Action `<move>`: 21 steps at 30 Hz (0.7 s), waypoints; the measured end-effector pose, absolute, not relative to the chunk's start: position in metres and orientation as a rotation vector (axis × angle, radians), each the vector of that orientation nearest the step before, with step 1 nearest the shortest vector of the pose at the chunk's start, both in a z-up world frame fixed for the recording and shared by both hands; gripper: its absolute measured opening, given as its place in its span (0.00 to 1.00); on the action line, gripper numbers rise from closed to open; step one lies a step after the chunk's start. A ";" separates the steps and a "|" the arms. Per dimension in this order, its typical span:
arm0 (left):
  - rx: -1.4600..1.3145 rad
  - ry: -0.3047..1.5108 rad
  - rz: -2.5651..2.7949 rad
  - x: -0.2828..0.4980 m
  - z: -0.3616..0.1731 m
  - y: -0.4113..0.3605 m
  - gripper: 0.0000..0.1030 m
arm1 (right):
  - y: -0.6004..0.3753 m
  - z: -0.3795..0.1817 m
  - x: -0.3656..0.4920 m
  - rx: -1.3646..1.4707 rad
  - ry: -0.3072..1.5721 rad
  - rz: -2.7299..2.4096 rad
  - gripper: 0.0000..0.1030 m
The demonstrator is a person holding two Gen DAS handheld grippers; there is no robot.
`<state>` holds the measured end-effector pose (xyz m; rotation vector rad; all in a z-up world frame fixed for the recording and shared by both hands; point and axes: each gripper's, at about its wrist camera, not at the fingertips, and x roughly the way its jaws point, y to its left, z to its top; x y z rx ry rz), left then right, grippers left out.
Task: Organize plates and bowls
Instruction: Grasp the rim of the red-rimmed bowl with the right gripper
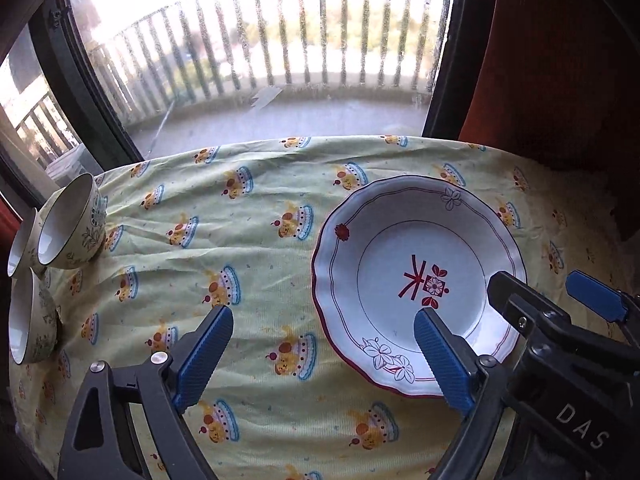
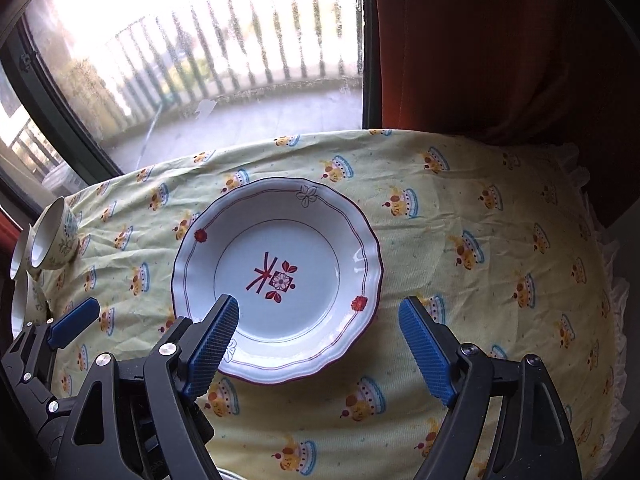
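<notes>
Just ahead, plate (image 2: 276, 280), right fingers (image 2: 224, 336) over rim

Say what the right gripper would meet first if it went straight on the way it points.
Probably the plate: the right gripper points down at its near right rim, open and empty. Depth is unclear, so it might meet the tablecloth beside the rim instead.

Strong daylight pours in through the window (image 1: 260, 60) at the far side, blown out to white near the top in both views. The red curtain (image 2: 500, 48) on the right sits in deep shade. A small glare streak marks the plate (image 2: 276, 280) rim. Fisheye bending curves the edges; corners go black.
</notes>
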<state>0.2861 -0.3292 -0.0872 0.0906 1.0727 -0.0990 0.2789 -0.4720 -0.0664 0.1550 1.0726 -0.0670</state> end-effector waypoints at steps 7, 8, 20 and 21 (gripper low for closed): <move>0.109 1.112 -0.112 0.306 -0.117 -0.341 0.84 | -0.483 -0.096 0.302 0.165 1.096 -0.093 0.82; 0.111 1.120 -0.114 0.307 -0.121 -0.343 0.84 | -0.485 -0.100 0.304 0.169 1.103 -0.096 0.82; 0.140 1.142 -0.179 0.312 -0.134 -0.354 0.67 | -0.486 -0.123 0.314 0.206 1.133 -0.105 0.59; 0.140 1.143 -0.183 0.312 -0.134 -0.352 0.67 | -0.486 -0.123 0.314 0.205 1.133 -0.110 0.59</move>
